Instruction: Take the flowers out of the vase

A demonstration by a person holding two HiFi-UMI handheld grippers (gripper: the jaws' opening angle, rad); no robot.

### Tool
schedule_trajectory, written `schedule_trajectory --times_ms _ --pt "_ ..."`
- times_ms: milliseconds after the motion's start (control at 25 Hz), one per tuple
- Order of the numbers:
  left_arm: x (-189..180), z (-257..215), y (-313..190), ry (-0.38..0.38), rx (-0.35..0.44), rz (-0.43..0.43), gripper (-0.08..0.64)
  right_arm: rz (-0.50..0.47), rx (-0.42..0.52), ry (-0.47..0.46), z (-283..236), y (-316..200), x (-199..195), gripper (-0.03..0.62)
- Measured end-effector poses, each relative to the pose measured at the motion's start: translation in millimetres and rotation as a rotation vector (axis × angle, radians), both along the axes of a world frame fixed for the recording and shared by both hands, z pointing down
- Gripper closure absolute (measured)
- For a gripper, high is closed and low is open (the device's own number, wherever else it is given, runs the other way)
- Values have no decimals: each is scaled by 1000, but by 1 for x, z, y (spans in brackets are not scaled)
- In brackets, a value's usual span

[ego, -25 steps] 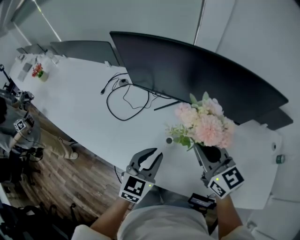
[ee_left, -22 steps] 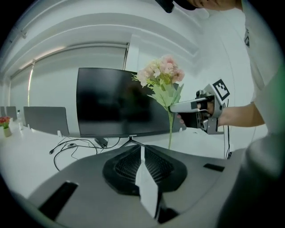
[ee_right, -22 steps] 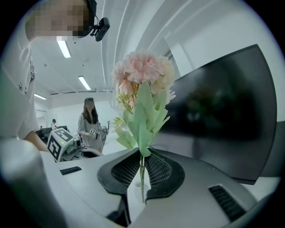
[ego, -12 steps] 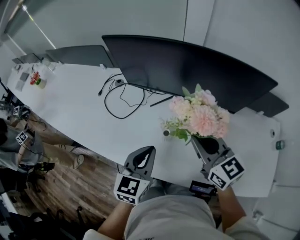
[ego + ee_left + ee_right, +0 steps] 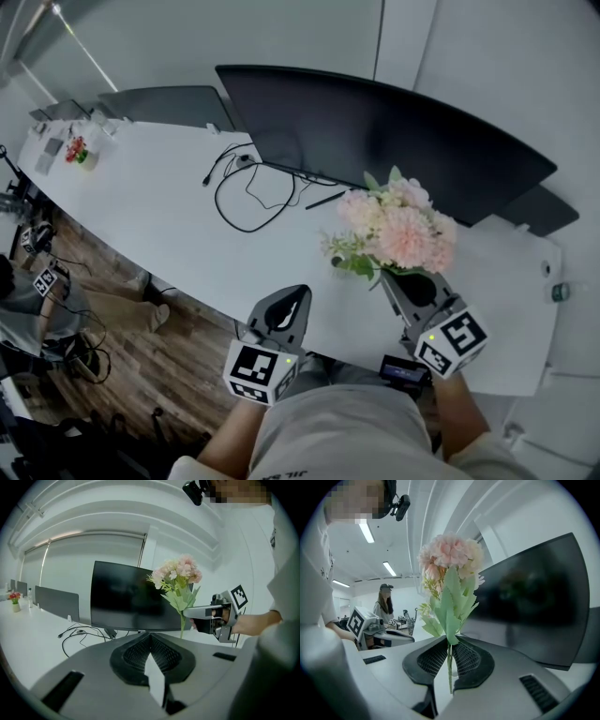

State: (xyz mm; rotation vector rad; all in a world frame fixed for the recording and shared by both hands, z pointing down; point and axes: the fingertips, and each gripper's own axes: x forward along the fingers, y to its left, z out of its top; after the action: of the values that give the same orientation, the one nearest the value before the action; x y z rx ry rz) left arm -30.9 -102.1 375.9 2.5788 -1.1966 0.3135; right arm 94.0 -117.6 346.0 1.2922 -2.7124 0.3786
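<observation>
Right gripper (image 5: 397, 285) nearly closed, its pads clamped on the thin green stem (image 5: 449, 667) of the flowers (image 5: 398, 228). Bunch sits over the near edge of the white bench (image 5: 141, 202), in front of the black monitor (image 5: 375, 141). Stem's lower end is hidden behind the gripper bodies; cannot tell whether it sits in anything. Long axis upright, pink heads on top, leaves just above the pads. Left gripper (image 5: 294, 300) fully closed, holding nothing, apart to the left. Loose cable (image 5: 246, 195) lies further back.

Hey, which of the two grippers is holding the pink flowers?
The right gripper, shut on the green stems of the flowers; the left gripper is shut with nothing between its jaws.
</observation>
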Motion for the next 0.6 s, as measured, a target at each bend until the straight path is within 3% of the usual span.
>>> schedule_trajectory --times_ms 600 --pt "4 6 1 -11 -11 3 557 -11 2 1 3 0 1 535"
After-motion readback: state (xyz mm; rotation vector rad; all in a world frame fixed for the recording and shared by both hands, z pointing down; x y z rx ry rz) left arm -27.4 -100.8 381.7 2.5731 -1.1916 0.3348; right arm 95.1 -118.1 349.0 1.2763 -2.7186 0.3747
